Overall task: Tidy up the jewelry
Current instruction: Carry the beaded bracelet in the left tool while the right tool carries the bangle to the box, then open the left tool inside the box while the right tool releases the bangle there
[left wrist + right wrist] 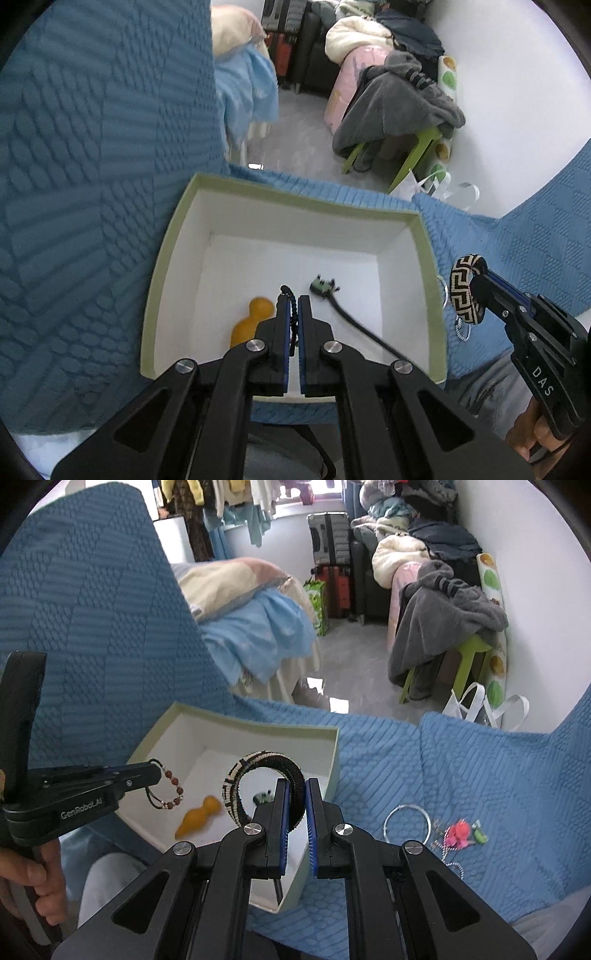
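Left gripper (294, 306) fingers pinched narrow on the beaded bracelet (173, 788), hanging over the box (430, 258) interior. Right gripper (296, 794) fingers clamp the woven bangle (258, 771) at the box's 3 o'clock rim. Best bet: lower each inside the walls before releasing, clear of the orange piece (253, 321) and black-corded pendant (325, 286).

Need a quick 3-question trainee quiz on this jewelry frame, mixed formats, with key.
1. True or false: the left claw holds a beaded bracelet over the box.
2. What does the right claw grip? A. silver hoop B. black-and-cream woven bangle C. pink charm
3. Fill in: the orange gourd-shaped piece lies ____ the box.

Key: 1 true. 2 B, the woven bangle; the silver hoop and pink charm lie on the blue cover. 3 inside.
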